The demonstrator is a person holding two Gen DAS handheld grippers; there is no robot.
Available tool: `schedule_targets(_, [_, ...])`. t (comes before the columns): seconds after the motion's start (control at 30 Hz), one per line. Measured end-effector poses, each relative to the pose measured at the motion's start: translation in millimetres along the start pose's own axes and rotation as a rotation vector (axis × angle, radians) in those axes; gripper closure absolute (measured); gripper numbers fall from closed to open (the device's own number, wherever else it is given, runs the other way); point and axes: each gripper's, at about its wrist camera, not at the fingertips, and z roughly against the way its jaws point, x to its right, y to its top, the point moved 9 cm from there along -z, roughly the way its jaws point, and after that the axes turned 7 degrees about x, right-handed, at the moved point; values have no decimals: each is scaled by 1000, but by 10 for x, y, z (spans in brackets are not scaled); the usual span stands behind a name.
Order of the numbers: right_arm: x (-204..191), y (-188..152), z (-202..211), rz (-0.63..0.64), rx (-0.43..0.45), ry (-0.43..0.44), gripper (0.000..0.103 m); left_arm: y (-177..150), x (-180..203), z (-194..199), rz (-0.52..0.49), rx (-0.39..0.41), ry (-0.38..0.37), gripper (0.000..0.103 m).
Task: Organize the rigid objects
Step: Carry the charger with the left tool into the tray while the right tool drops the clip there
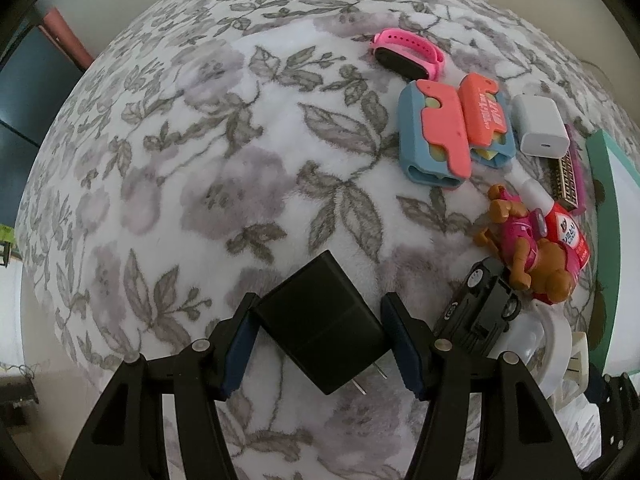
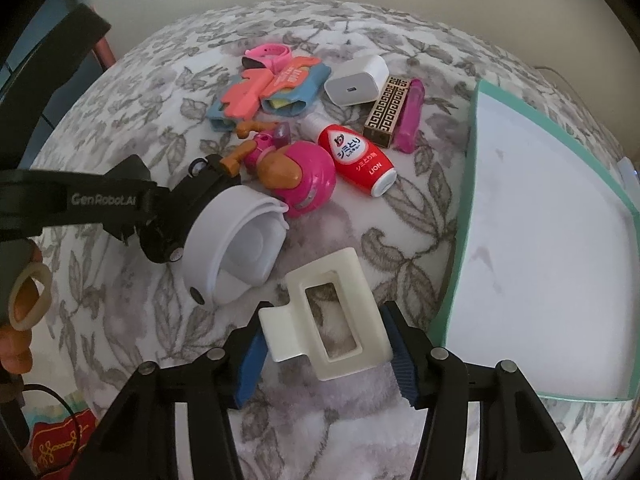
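right wrist shows my right gripper (image 2: pixel 326 350) pinching the cream hair clip (image 2: pixel 326 320), seemingly square, so i'd lift straight up before swinging to the green tray (image 2: pixel 472 184); left gripper (image 1: pixel 320 350) pinching the black charger (image 1: pixel 320 320).

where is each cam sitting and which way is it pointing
Left wrist: on the left gripper, looking down at the black charger between its jaws on the floral blanket.
Right wrist: on the right gripper, looking down at the white hair clip; a hand shows.
Shared: the white adapter and toys.
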Motion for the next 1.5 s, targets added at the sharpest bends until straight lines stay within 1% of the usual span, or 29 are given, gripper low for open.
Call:
schedule_targets(0.23, [100, 1, 161, -60, 22, 50, 46, -12, -46, 12, 30, -17, 64, 40])
schedule_targets(0.37, [149, 81, 283, -85, 69, 61, 46, 13, -35, 28, 70, -33, 99, 40])
schedule_targets(0.47, [262, 158, 398, -97, 110, 31, 46, 49, -27, 90, 101, -28, 122, 40])
schedule_targets(0.57, [380, 215, 474, -169, 138, 69, 46, 129, 8, 192, 111, -6, 154, 40])
schedule_targets(0.6, [439, 233, 503, -181, 148, 45, 46, 162, 24, 235, 113, 3, 162, 40])
schedule_targets(0.63, [511, 257, 548, -170, 165, -4, 46, 200, 61, 277, 114, 13, 164, 40])
schedule_targets(0.67, [542, 277, 585, -157, 178, -23, 46, 246, 120, 329, 117, 26, 160, 40])
schedule_targets(0.73, [605, 327, 673, -160, 210, -25, 46, 319, 226, 424, 117, 48, 156, 40])
schedule_targets(0.83, [775, 360, 737, -207, 230, -42, 46, 440, 499, 598, 104, 91, 134, 40])
schedule_targets(0.93, [1055, 297, 724, -286, 216, -98, 46, 405, 771, 724, 84, 124, 100, 40])
schedule_targets(1.03, [1376, 196, 686, -368, 189, -169, 46, 373, 1102, 810, 41, 144, 60, 40])
schedule_targets(1.17, [1725, 76, 752, -457, 196, -210, 46, 271, 1539, 827, -9, 142, -3, 40])
schedule_targets(1.27, [1990, -71, 766, -525, 180, -270, 46, 187, 1881, 841, -21, 125, -53, 40])
schedule_targets(1.3, [2090, -131, 764, -555, 171, -288, 46, 163, 1962, 850, -23, 123, -67, 40])
schedule_targets(1.4, [2315, -275, 753, -633, 153, -305, 46, 66, 2223, 835, -43, 127, -101, 40])
schedule_targets(1.5, [2505, -407, 771, -690, 136, -334, 46, 41, 2388, 808, -62, 141, -136, 40])
